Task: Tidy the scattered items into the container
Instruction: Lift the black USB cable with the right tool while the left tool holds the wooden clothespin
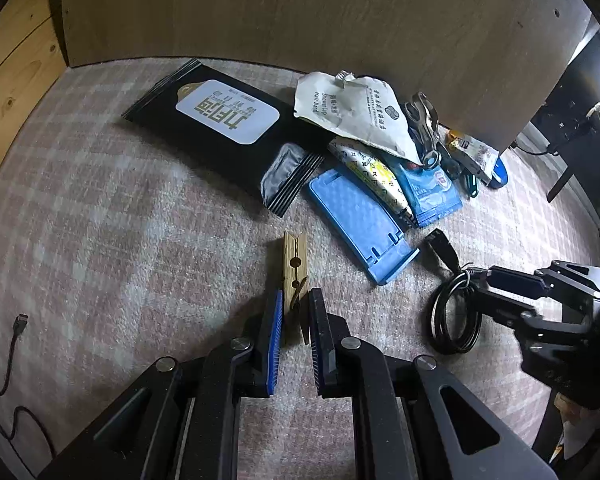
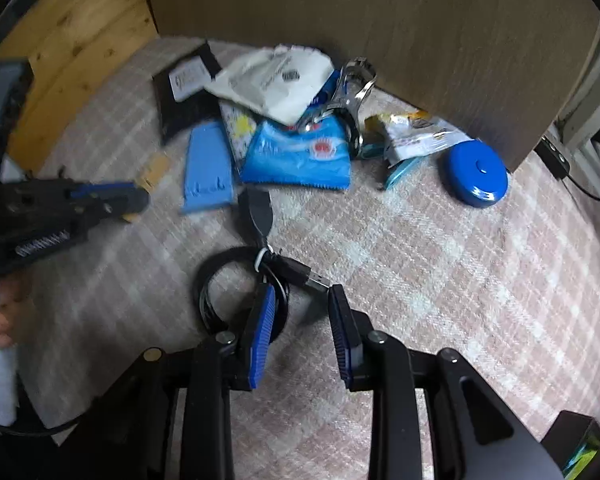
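- Left wrist view: a brown board wall (image 1: 320, 12) is closing off the far edge of the plaid-clothed table (image 1: 100, 220), with bare cloth lying open to the left.
- The left gripper (image 1: 296, 308) is reaching forward low, its ribbed blue pads pinching the near end of a wooden clothespin (image 1: 295, 264).
- Beyond are lying a black wipes pack (image 1: 220, 120), a blue plastic case (image 1: 360, 220) and a crumpled white pouch (image 1: 352, 112).
- Right wrist view: open cloth is stretching to the right, up to a round blue tape measure (image 2: 478, 178) near the board's corner.
- The right gripper (image 2: 302, 300) is standing spread, its left finger touching a coiled black USB cable (image 2: 236, 288), the plug lying between the fingertips.
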A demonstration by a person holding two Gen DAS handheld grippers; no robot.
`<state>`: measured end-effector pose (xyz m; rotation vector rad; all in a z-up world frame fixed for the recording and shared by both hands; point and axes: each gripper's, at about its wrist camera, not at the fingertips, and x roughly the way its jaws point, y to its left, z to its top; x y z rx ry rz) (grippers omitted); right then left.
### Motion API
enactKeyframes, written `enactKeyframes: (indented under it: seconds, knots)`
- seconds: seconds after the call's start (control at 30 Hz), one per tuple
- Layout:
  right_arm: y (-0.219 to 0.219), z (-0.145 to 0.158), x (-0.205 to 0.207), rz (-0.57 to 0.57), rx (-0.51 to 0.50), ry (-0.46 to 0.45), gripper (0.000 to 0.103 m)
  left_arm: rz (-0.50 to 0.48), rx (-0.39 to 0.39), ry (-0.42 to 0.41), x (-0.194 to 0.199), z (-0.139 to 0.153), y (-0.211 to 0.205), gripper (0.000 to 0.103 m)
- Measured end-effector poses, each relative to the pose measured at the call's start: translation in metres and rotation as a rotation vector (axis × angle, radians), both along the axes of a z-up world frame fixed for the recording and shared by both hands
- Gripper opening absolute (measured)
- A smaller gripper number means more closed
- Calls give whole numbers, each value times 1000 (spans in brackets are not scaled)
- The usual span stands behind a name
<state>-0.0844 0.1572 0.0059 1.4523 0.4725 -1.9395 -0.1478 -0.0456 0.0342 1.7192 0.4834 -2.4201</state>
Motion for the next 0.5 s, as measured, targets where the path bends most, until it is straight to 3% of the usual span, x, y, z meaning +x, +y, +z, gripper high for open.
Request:
enactKeyframes:
  seconds: [0.23, 0.27, 0.4, 0.5]
  knots:
    - [4, 6, 5, 23, 1, 7, 21, 5, 21, -3, -3, 3, -2, 12]
    - [5, 7, 6, 26, 14, 7, 24, 4, 23, -4, 8, 5, -15, 12]
    - [6, 15, 6, 41, 41, 31, 55, 5, 25, -4, 9, 7, -14, 12]
    - [-3, 21, 10, 87, 69, 86, 56, -2, 25, -7, 7, 8, -14, 12]
